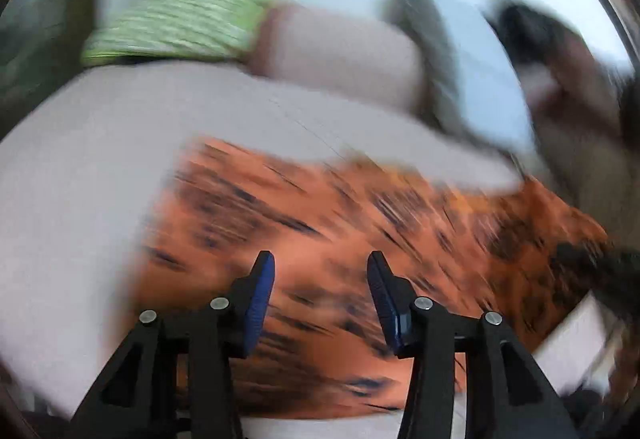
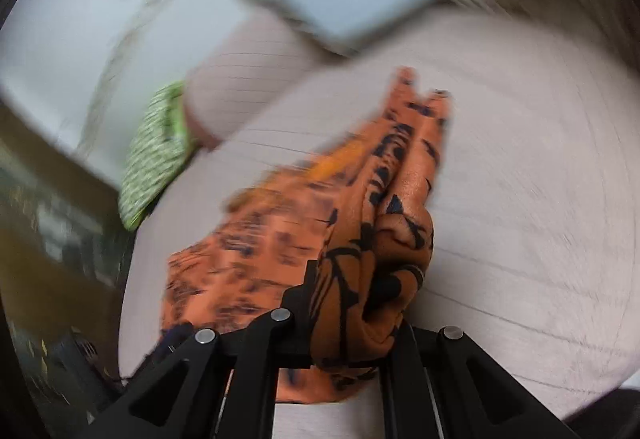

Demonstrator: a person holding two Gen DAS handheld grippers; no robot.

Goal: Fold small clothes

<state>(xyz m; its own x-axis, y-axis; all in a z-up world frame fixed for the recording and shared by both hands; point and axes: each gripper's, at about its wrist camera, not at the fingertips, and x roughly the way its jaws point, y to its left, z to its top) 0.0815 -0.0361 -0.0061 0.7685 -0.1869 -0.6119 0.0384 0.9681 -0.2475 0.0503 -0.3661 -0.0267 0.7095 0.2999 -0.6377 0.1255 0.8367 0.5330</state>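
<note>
bunched orange fabric with black markings (image 2: pixel 372 239) sits clamped at the right gripper (image 2: pixel 352 303), whose jaws are pressed together on a thick fold of it, so the cloth stands up in a ridge running away from the fingers while the rest of the garment trails down to the pale bed surface (image 2: pixel 520 179). this grip looks intended to carry one edge of the garment over for a fold. the left gripper (image 1: pixel 320 295) has its blue pads (image 1: pixel 260 299) spread apart above the flat part of the same orange garment (image 1: pixel 340 207), with nothing between them; whether the tips touch the cloth cannot be told through the blur. it appears placed to take a second edge or to steady the spread portion. the left wrist view shows the garment lying flat and wide on the bed, which the right wrist view hides behind the bunch. the right wrist view alone shows the pinch itself. both views show a green striped item (image 2: pixel 156 155) lying beside a pale pillow (image 2: pixel 248 79), well apart from the garment, and heavy blur obscures what lies beyond them.
</note>
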